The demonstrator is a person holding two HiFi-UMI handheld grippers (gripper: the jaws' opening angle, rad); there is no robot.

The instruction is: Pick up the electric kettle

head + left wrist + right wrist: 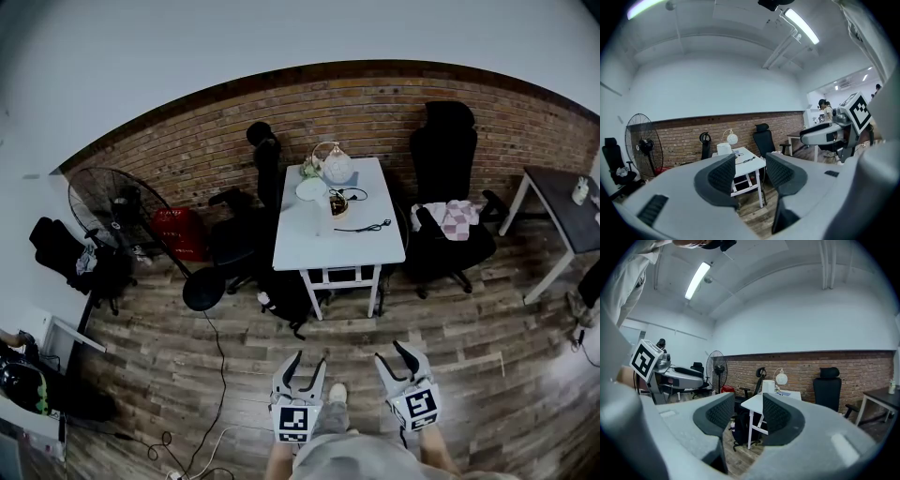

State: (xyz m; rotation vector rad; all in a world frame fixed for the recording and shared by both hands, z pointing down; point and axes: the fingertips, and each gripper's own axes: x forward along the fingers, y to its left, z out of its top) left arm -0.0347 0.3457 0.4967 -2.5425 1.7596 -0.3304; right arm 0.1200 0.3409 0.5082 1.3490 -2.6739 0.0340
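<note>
While the kettle (312,188) stood at the counter's (345,248) far end, well apart from the person, the left gripper (310,358) and right gripper (388,351) both had jaws spread and empty. Closing in squarely before committing 1 gripper to the kettle seemed wisest.

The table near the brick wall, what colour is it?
The table is white, top and legs; the head view shows it best.

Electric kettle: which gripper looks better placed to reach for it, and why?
Left gripper, marginally: it and the right gripper are open, empty, far from the table, but it lines up nearer the kettle.
</note>
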